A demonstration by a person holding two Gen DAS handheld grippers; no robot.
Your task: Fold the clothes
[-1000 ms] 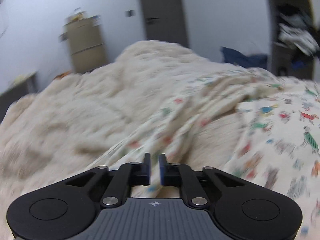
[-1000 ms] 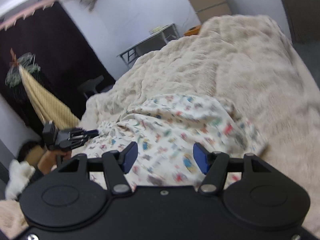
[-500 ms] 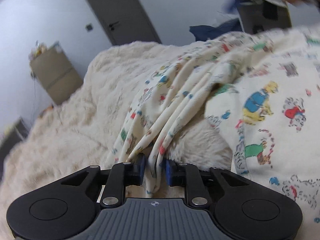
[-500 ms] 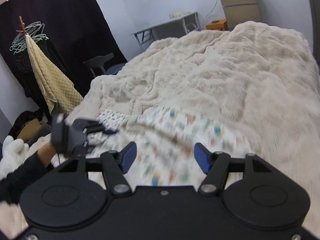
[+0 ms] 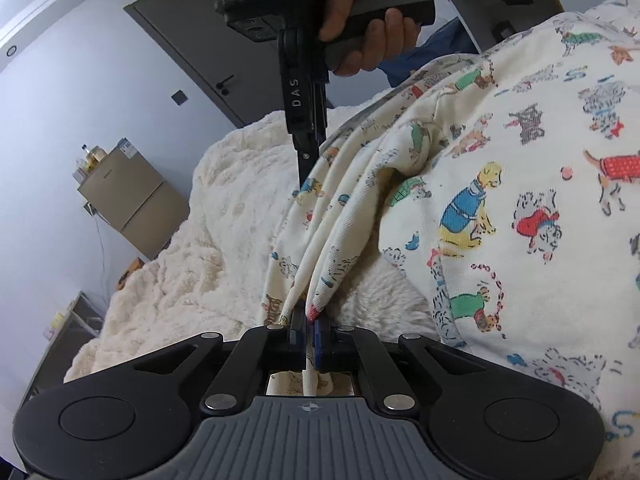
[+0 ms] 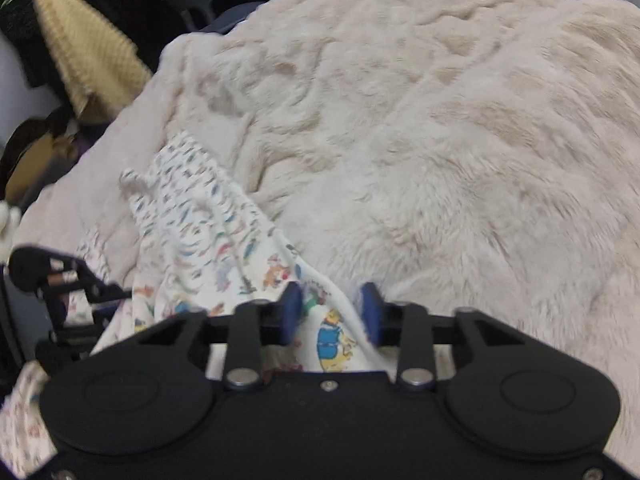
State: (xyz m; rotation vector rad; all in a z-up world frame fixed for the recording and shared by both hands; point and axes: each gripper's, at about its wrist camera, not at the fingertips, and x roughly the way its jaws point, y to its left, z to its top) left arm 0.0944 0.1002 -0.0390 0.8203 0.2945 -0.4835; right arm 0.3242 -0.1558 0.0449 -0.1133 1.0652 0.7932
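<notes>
Lying on the bed's shaggy cream plush blanket is the garment, a soft, thin cream cloth printed with small coloured dogs. Part of it is spread flat; the rest is gathered into long narrow pleats. The left hand-held gripper has just been closing and now pinches the bunched end of those pleats tightly between its blue pads. The right hand-held gripper, held from above by a bare hand, has also just been closing. In its own blurred view the pads stand apart, with a flat fold of the garment and its hem between them.
</notes>
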